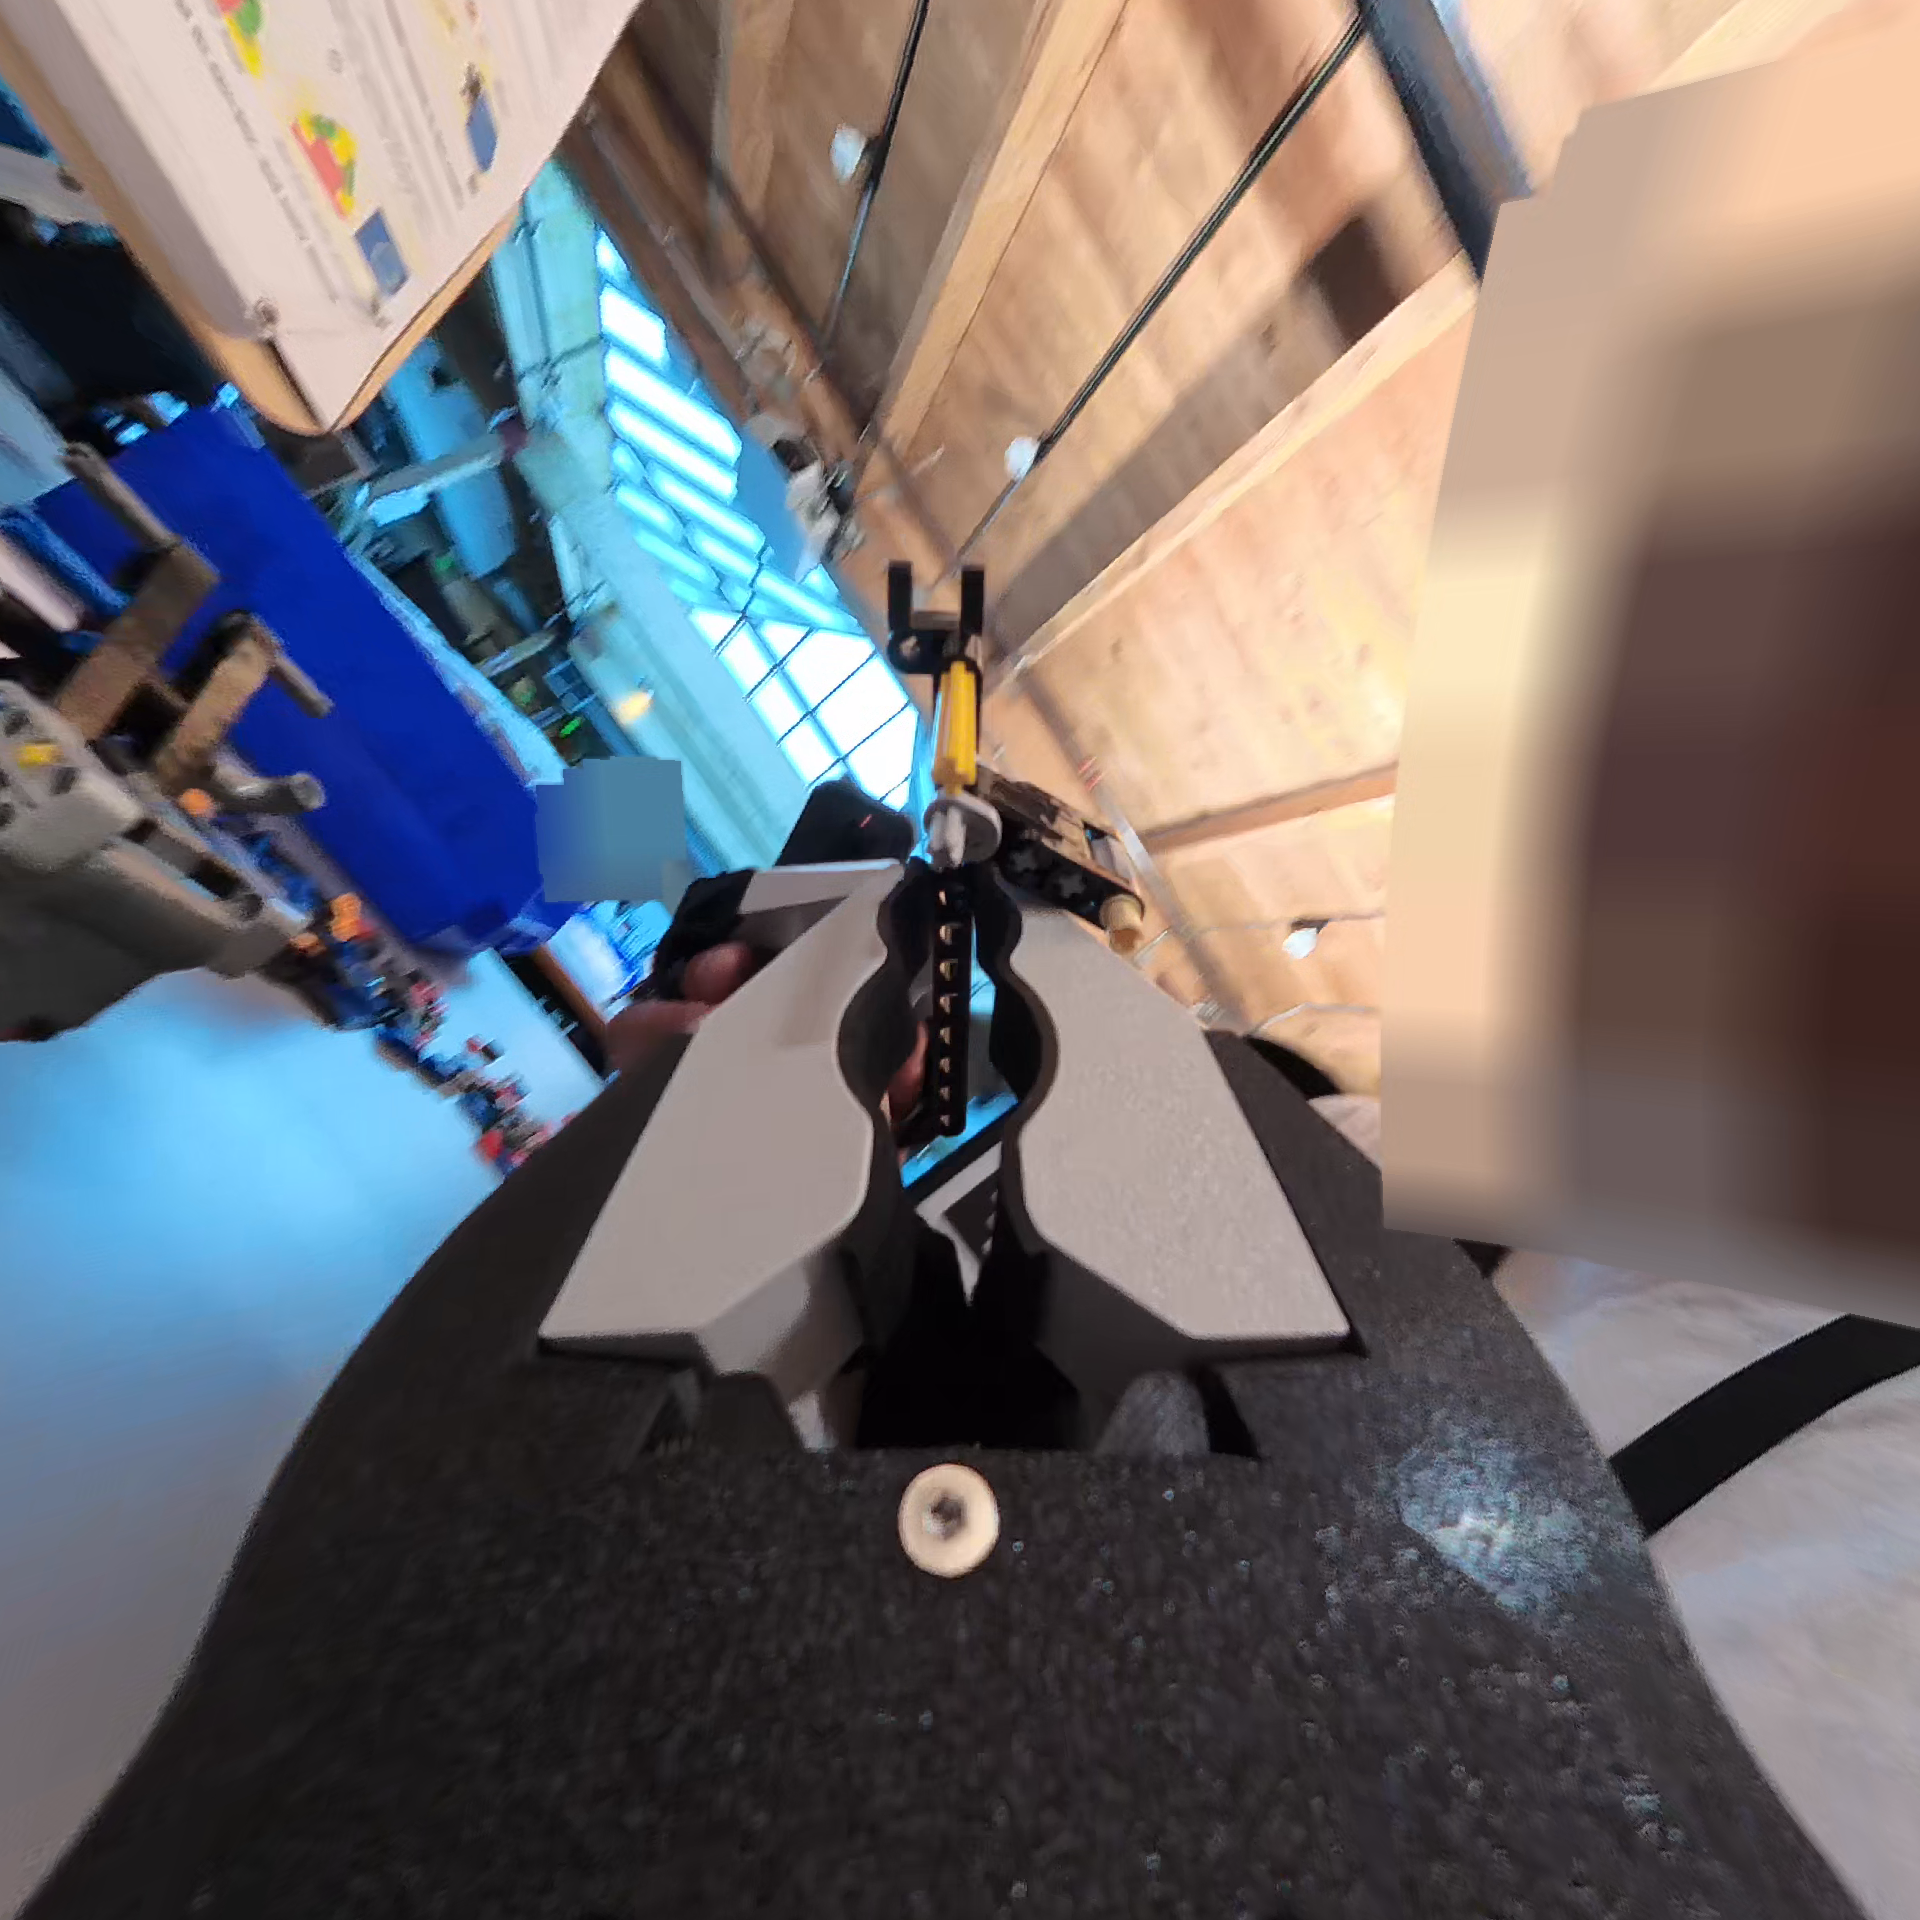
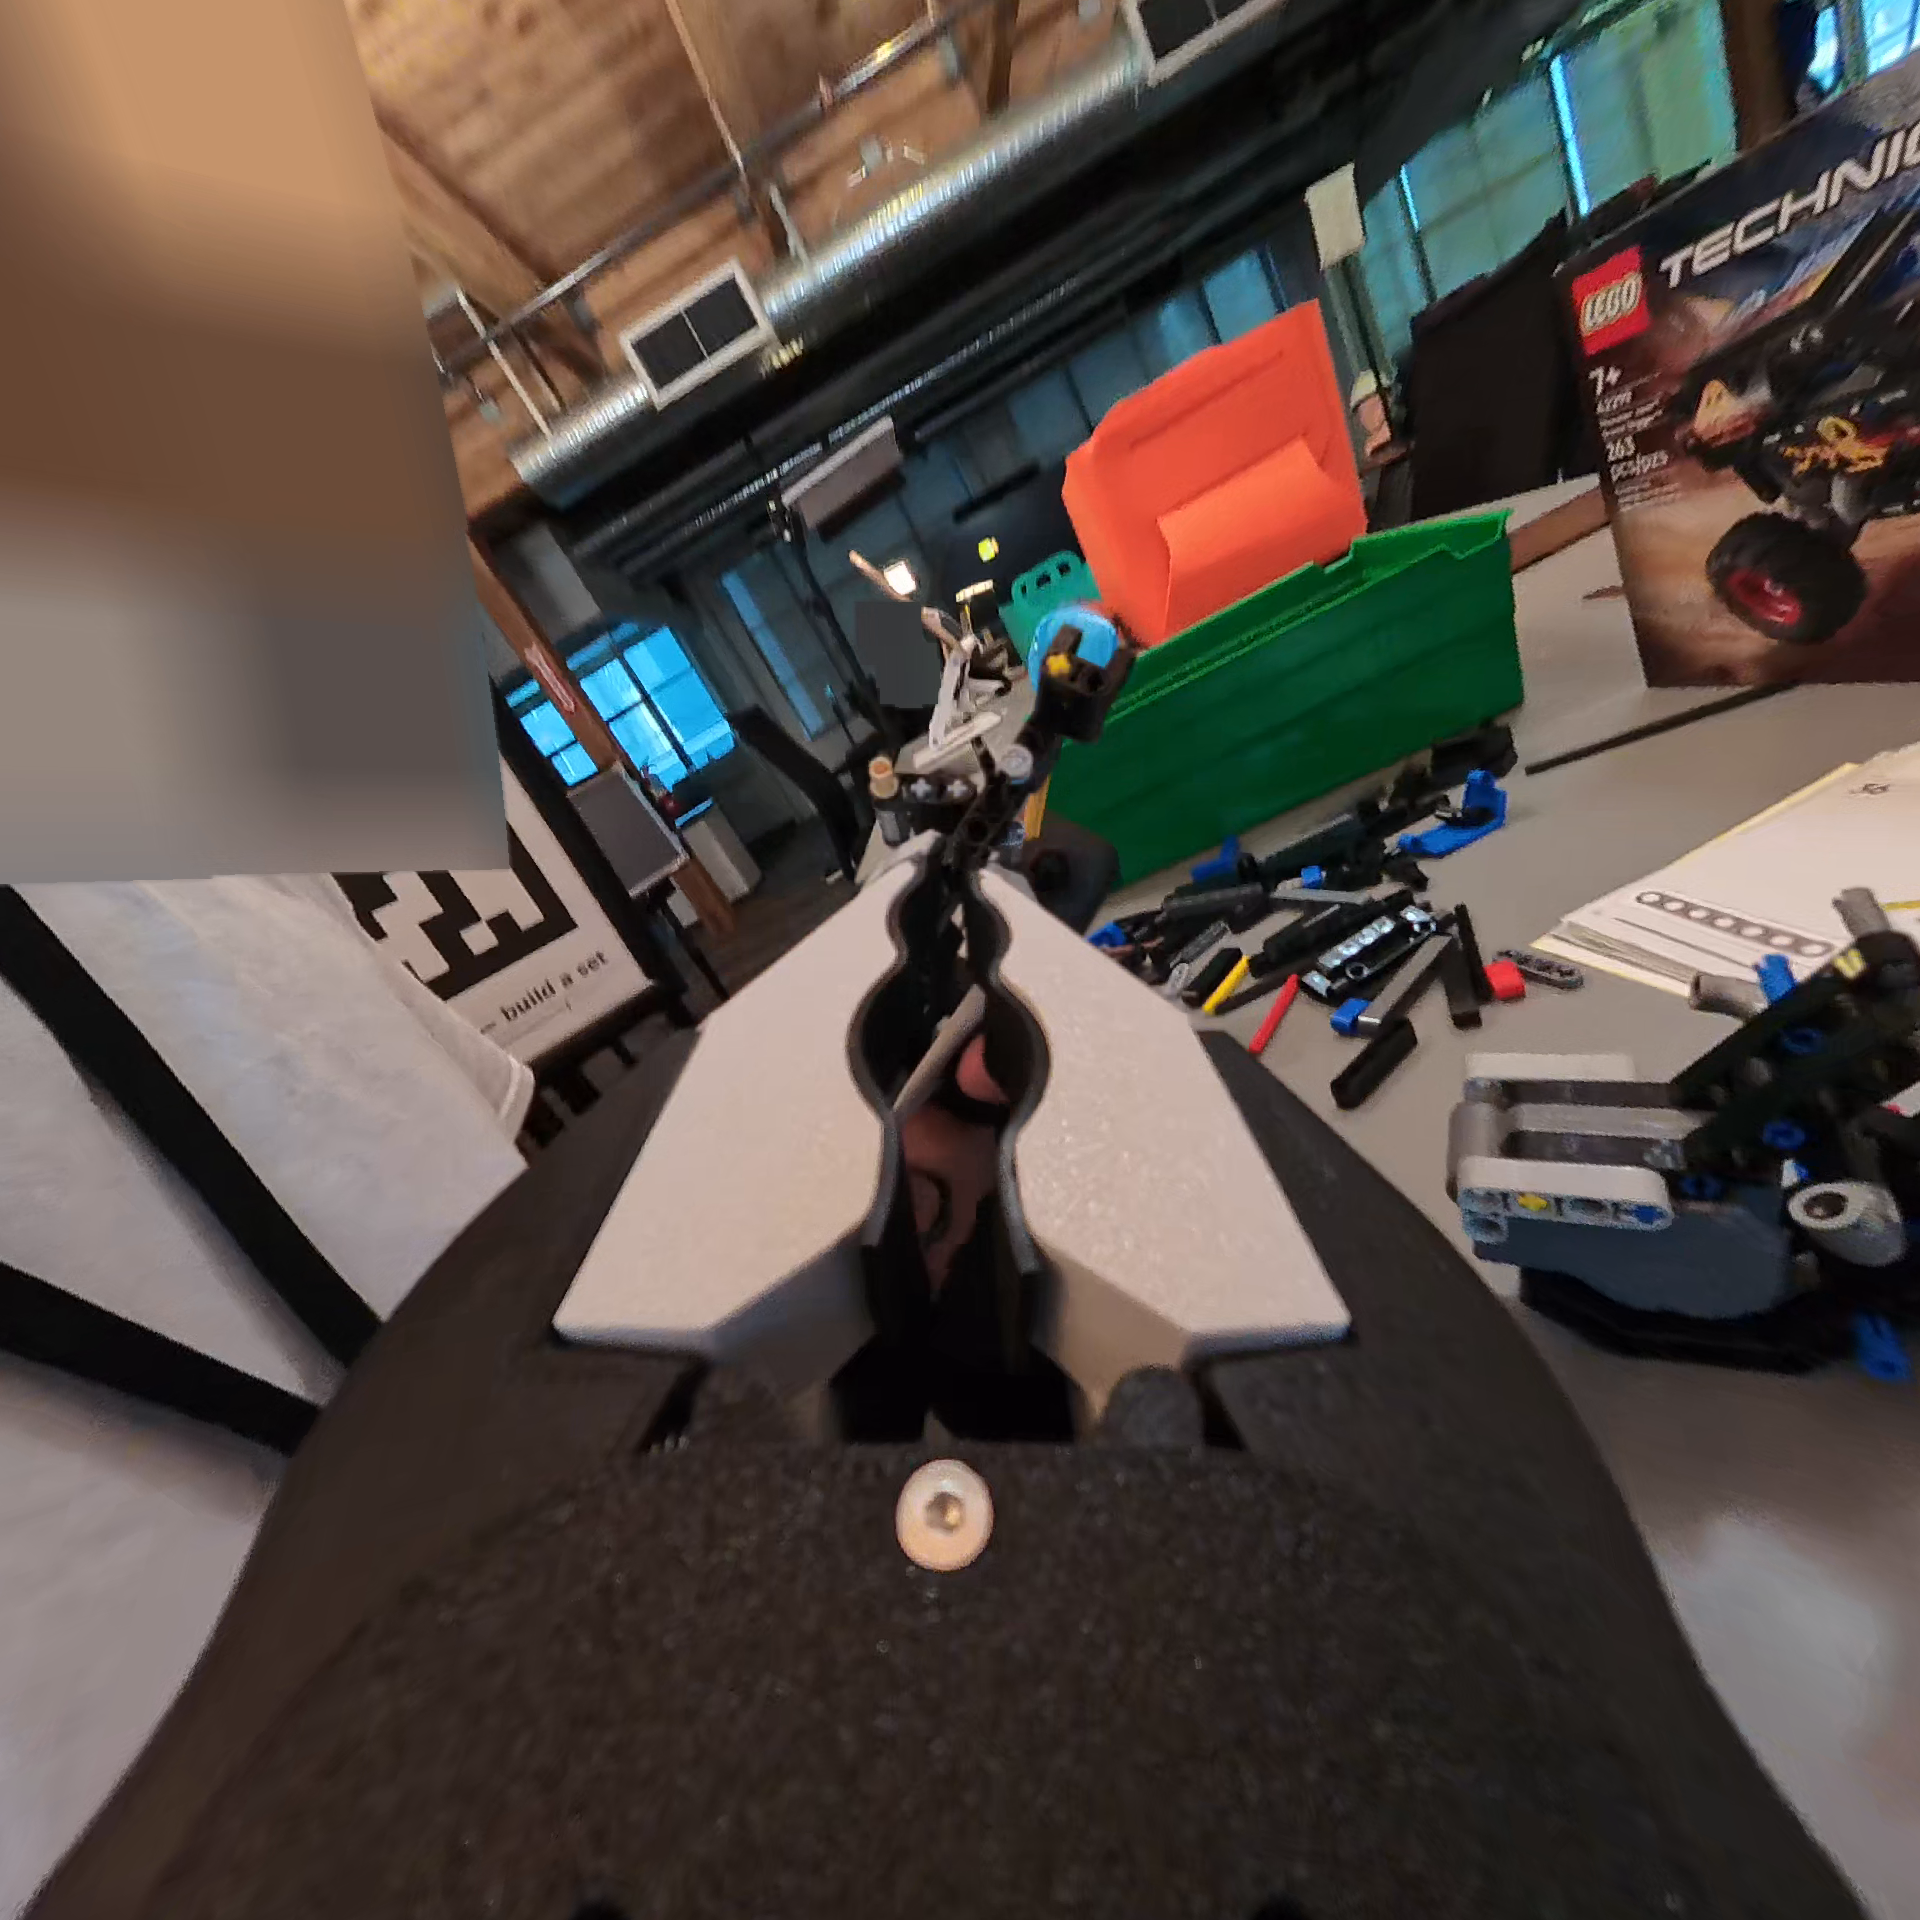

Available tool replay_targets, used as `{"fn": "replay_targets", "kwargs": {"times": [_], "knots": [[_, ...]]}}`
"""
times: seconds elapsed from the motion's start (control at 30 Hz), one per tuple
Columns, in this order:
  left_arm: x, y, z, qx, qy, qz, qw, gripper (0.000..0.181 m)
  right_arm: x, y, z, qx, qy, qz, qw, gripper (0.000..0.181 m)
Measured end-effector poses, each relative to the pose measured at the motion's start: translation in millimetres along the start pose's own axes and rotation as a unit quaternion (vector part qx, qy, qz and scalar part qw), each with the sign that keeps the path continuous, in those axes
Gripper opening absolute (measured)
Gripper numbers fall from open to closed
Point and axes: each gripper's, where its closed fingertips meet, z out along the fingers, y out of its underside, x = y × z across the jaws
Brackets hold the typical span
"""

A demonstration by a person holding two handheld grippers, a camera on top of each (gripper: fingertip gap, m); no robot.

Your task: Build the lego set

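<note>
My left gripper is shut on a black holed Lego beam and is raised, pointing up at the ceiling. Above its tips the beam carries a grey bush, a yellow connector and a black fork piece. A black piece with a tan pin sticks out to the right. The other gripper's grey finger and a hand show just behind. My right gripper is shut on a black Lego sub-assembly topped by a blue rounded piece.
On the grey table lie several loose Lego pieces, a partly built grey and black model, an instruction booklet, a green bin and the set's box. An orange chair stands behind.
</note>
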Motion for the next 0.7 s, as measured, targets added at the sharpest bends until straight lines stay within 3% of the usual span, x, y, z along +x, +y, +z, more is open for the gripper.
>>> {"fn": "replay_targets", "kwargs": {"times": [0.33, 0.47, 0.53, 0.6, 0.7], "knots": [[-14, 9, -10, -0.080, -0.082, 0.046, 0.992, 0.005, 7, 17, -5, -0.088, -0.003, 0.005, 0.996, 0.002], [-30, 14, -23, -0.144, -0.171, 0.122, 0.967, 0.005, 15, 26, -18, -0.149, 0.026, -0.015, 0.988, 0.002], [-39, 10, -38, -0.186, -0.231, 0.203, 0.933, 0.005, 31, 41, -40, -0.252, 0.077, -0.054, 0.963, 0.003], [-40, 1, -49, -0.195, -0.254, 0.252, 0.913, 0.005, 47, 51, -70, -0.361, 0.126, -0.088, 0.920, 0.003], [-31, -13, -57, -0.161, -0.239, 0.248, 0.925, 0.005, 59, 61, -117, -0.524, 0.165, -0.122, 0.826, 0.003]]}}
